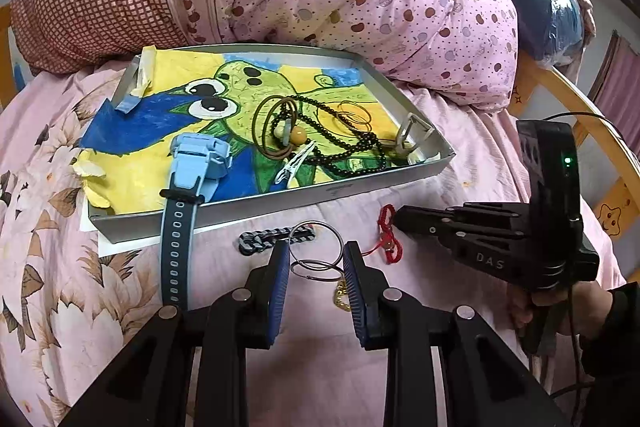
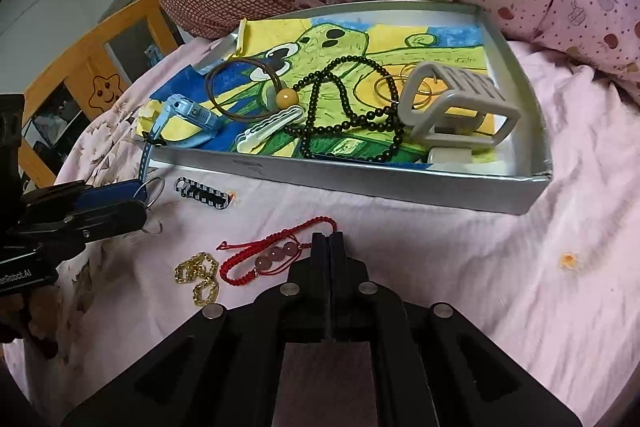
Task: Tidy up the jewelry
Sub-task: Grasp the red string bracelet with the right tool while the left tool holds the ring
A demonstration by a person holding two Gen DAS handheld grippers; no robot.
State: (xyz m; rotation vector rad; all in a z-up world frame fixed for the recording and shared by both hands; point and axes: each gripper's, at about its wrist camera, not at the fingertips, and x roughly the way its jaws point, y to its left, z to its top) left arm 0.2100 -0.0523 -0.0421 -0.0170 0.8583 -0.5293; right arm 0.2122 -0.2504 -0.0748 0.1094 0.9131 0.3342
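A: Why is your left gripper low over the bed?

B: Its jaws stand wide around the key rings, at six o'clock from the tray, so you can likely pinch them.

A: And your right gripper?

B: Its jaws are pressed together, beside the red bracelet; whether they pinch its cord, I cannot tell. The gold chain lies at nine o'clock.

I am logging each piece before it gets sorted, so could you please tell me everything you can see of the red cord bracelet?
The red cord bracelet is a thin braided string loop carrying three round pinkish beads in a row, with loose knotted ends. It lies flat and slack on the pink bedsheet, outside the tray, beside a gold chain. The right gripper, fingers shut, sits at its bead end.
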